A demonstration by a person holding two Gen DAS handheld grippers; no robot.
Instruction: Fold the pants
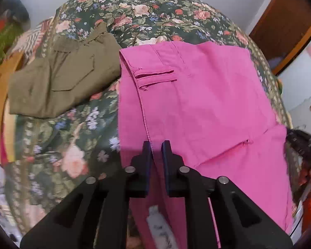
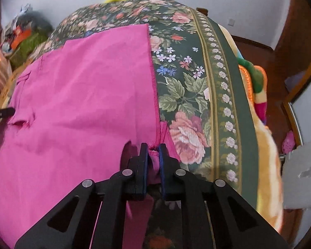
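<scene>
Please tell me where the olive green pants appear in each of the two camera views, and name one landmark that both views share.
Left wrist view: the olive green pants lie folded at upper left on the floral bedspread, just left of the pink pants.
Right wrist view: not in it; the pink pants fill the left side.
Shared landmark: the pink pants' welt pocket, upper centre in the left view, far left in the right view.

Pink pants (image 1: 197,103) w/ seam in left hand-held gripper (image 1: 156,145), olive pants (image 1: 62,83) beside.
</scene>
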